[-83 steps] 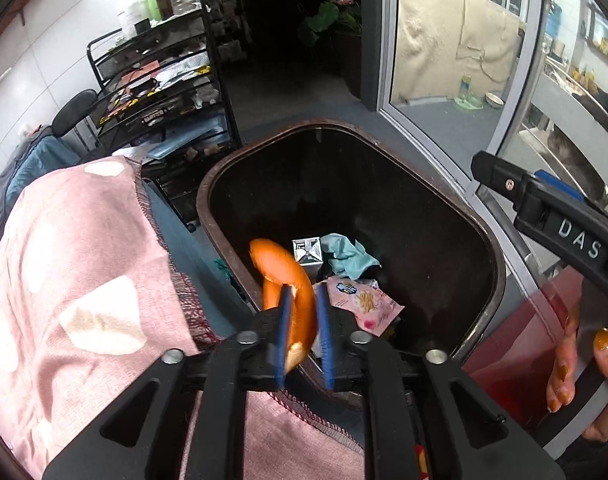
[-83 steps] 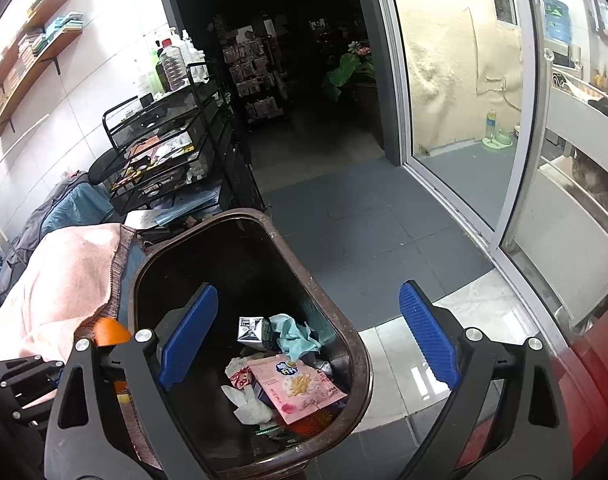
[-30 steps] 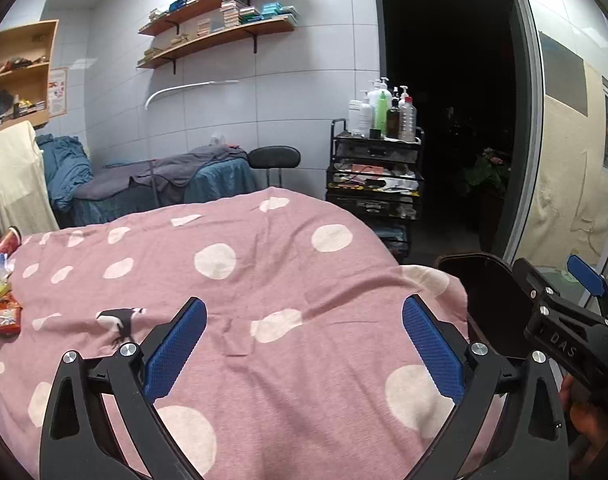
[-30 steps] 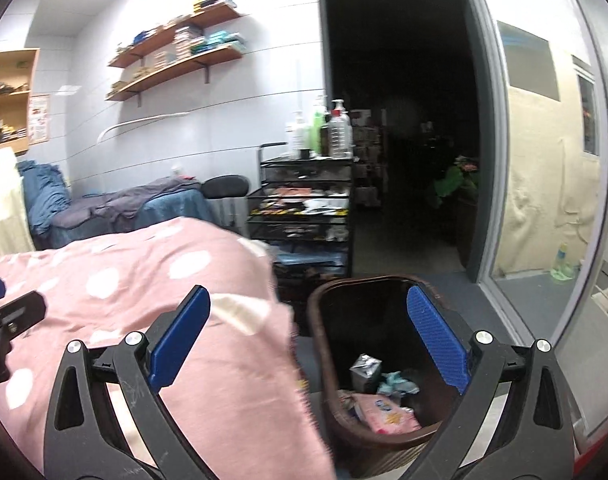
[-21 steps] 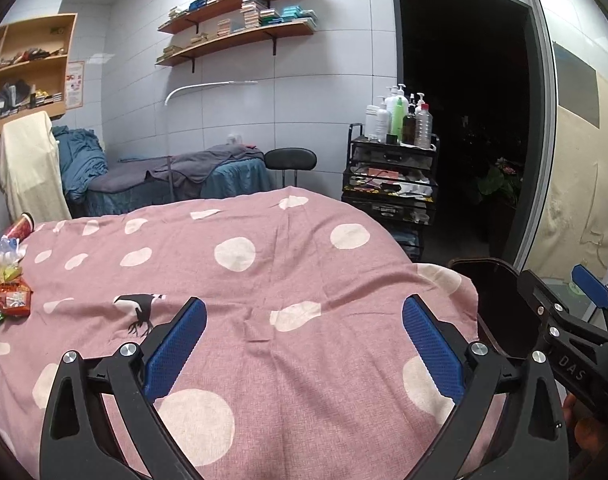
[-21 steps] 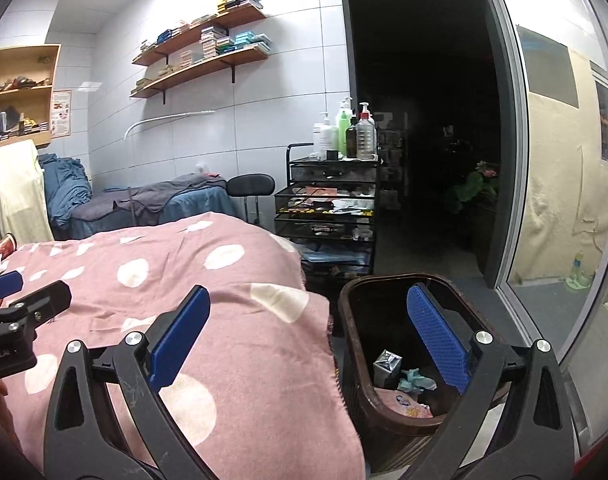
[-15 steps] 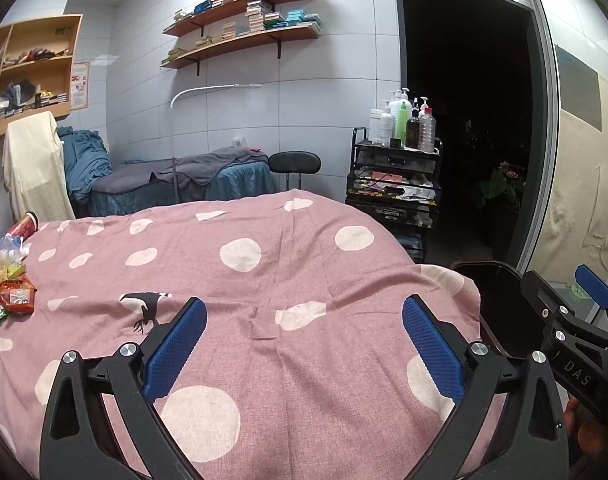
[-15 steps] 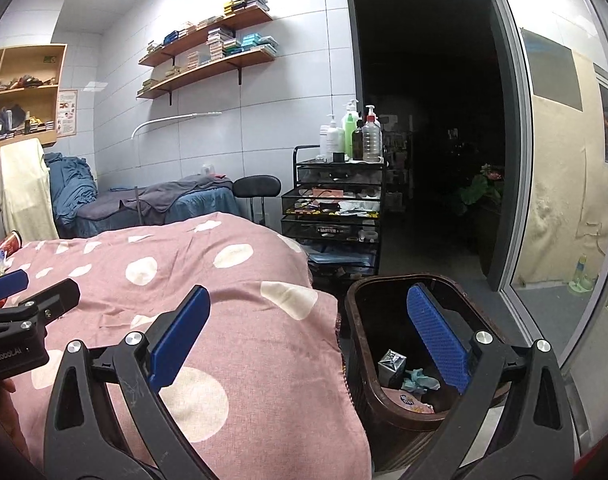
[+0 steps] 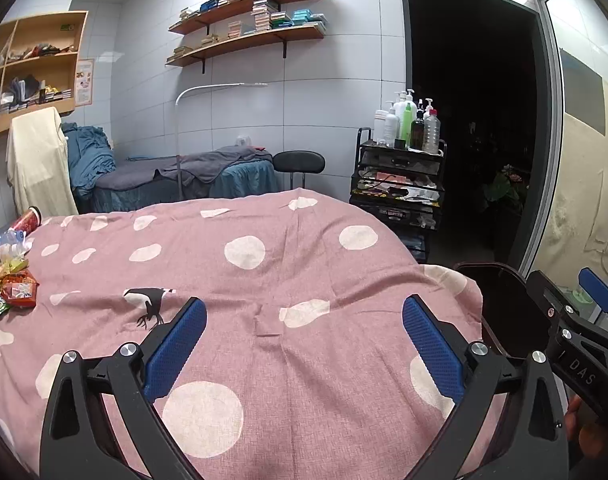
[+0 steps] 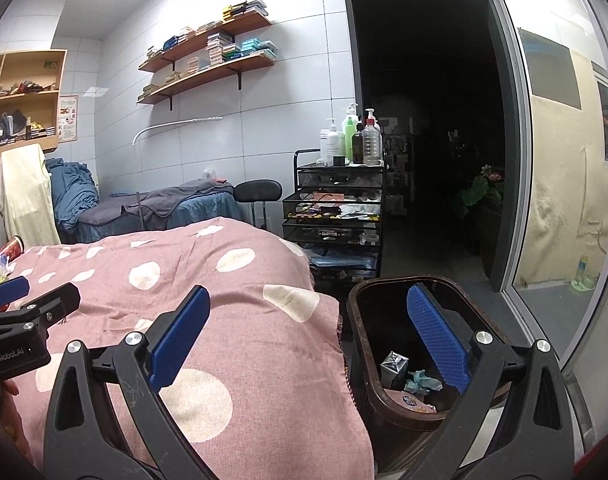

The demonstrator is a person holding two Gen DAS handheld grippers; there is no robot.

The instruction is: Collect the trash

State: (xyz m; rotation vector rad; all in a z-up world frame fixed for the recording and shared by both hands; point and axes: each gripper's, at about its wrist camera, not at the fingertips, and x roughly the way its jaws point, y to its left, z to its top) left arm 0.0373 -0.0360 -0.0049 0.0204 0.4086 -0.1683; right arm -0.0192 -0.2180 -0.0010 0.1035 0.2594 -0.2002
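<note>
Wrappers (image 9: 12, 284) and a red tube can (image 9: 28, 218) lie at the far left edge of the pink spotted table (image 9: 264, 280); they look light, crinkly and slippery, so pinch a flat edge. Left hand-held gripper (image 9: 304, 344) and right hand-held gripper (image 10: 304, 336) both gape, holding nothing. The brown bin (image 10: 359, 344) stands just beside the table's right end.

the snack wrappers (image 9: 12, 284) at the far left of the pink spotted cover (image 9: 288, 280) are cut by the frame edge, their print too small to read. the brown bin (image 10: 367, 364) is partly hidden behind the right gripper's (image 10: 307, 340) finger, so only some of its contents show. the doorway (image 10: 419, 120) behind is too dark to make out.
</note>
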